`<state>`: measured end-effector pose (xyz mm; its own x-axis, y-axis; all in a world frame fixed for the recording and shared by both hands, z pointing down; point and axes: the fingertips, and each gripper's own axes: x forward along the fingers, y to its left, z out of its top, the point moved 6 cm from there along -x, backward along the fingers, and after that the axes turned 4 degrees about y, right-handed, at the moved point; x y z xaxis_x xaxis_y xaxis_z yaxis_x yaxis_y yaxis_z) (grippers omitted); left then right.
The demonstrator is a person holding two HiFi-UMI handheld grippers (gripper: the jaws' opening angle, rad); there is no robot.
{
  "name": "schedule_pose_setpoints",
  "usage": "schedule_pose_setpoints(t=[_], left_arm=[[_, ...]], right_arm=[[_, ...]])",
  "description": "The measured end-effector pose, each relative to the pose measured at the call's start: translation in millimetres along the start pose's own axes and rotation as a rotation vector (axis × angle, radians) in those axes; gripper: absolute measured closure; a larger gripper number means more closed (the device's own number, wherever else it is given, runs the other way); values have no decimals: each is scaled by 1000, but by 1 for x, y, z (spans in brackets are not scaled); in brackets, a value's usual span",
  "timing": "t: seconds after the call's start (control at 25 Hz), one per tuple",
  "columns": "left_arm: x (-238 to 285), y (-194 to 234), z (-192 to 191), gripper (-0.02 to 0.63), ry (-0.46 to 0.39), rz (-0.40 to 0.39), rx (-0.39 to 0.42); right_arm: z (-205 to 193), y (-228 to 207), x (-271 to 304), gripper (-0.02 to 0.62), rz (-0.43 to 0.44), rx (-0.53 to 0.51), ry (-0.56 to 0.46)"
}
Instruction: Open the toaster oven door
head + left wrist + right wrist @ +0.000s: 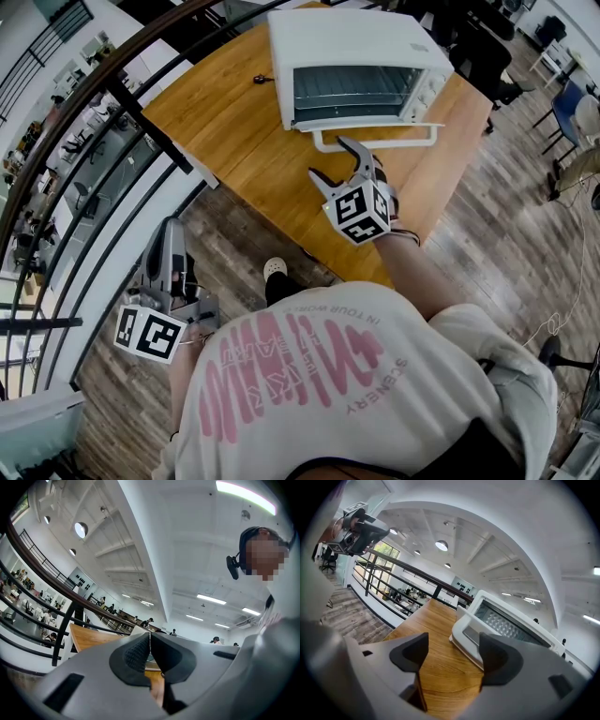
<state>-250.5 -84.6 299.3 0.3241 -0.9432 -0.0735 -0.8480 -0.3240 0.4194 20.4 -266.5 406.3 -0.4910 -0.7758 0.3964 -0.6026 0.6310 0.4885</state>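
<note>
So the white toaster oven (356,56) is sitting at the 12 o'clock end of the wooden worktop (234,141), and its door (367,125) is already down, lying roughly level out from the front. You can see straight in to the wire rack (352,94). The door's white handle bar (375,143) sticks out toward the person at the oven's 6 o'clock.

The right hand-held gripper (330,157) is just beside that handle, at about 7 o'clock from it, over the worktop. Its jaws are spread well apart and there's nothing between them. In the right gripper view (454,653) only bare wood shows in the gap, with the lowered door (469,634) sitting up at about 1 o'clock and the oven (520,630) behind it. The jaws aren't touching the door or the handle.

The left hand-held gripper (171,230) is way off at the head view's 8 o'clock, well apart from the worktop, held out over the wood floor (497,216) next to the dark railing (112,94). In its own view (150,653) the two pads are pressed flat together, holding nothing.

There's also a small dark thing (262,80) on the worktop at the oven's 9 o'clock. It's too tiny to say what it is.
</note>
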Motion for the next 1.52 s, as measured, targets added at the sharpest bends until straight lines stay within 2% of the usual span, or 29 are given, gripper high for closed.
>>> schedule_pose_setpoints(t=[0.8,1.08,1.28,1.52], left_arm=[[-1,3,-3,584,4,7,-11],[2,0,-5,584,15,1,-13],[4,-1,-6,583,18,-2,-13],[4,-2,-9,584,23,-3,-16]], right_arm=[[-8,10,-2,253,0,-6,-2],[-16,18,-5,253,24,13,14],[-18,20,-7,253,57,69,11],[-20,23,-7,253,66,70,18]])
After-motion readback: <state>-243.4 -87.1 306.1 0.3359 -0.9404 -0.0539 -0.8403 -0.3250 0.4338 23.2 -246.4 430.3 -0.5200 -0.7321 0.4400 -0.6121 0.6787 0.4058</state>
